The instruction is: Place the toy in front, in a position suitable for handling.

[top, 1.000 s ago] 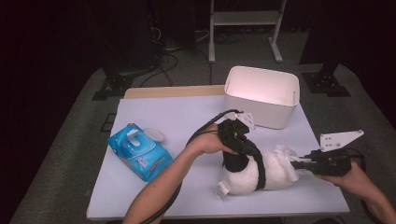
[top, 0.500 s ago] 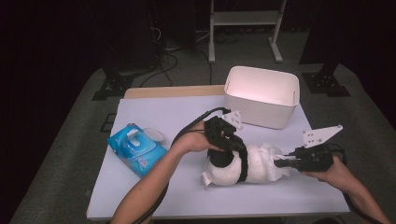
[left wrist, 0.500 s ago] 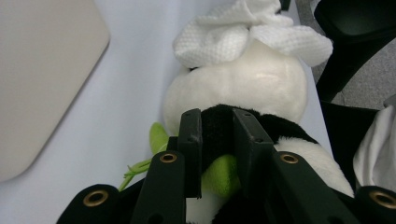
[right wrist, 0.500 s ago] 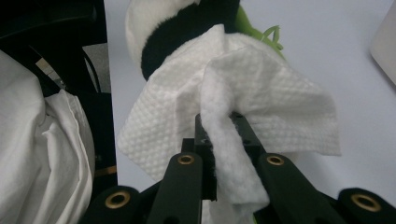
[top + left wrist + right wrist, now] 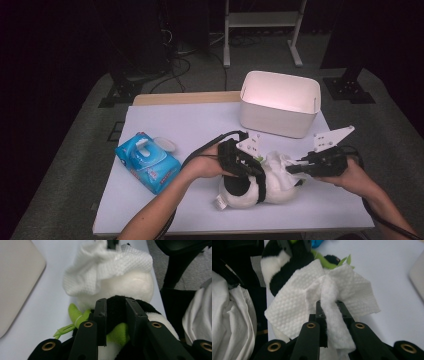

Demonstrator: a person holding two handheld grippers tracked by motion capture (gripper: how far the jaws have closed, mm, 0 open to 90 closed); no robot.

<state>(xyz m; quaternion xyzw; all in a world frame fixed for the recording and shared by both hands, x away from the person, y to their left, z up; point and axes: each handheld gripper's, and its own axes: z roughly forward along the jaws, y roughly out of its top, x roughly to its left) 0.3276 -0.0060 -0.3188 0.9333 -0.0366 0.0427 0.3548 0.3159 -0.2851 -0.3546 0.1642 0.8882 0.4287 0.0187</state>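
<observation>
A black-and-white plush panda (image 5: 272, 186) with a green bamboo sprig (image 5: 75, 318) lies on the white table (image 5: 200, 125) near the front edge. My left gripper (image 5: 245, 167) comes from the left and is shut on a black plush part of the panda (image 5: 116, 307). A white wet wipe (image 5: 337, 290) is draped over the panda's white head (image 5: 132, 287). My right gripper (image 5: 330, 307) is shut on a bunched fold of it. In the high view the right gripper (image 5: 295, 170) reaches in from the right, with the wipe (image 5: 281, 161) against the toy.
A white bin (image 5: 280, 102) stands at the back right of the table. A blue pack of wipes (image 5: 147, 162) with its lid flipped open lies at the left. A person's white garment (image 5: 234, 315) hangs close on the left of the right gripper view.
Both hands have shifted a little to the left with the panda. The right gripper has carried the wipe leftward across the panda's head. Both grips stay as they were.
</observation>
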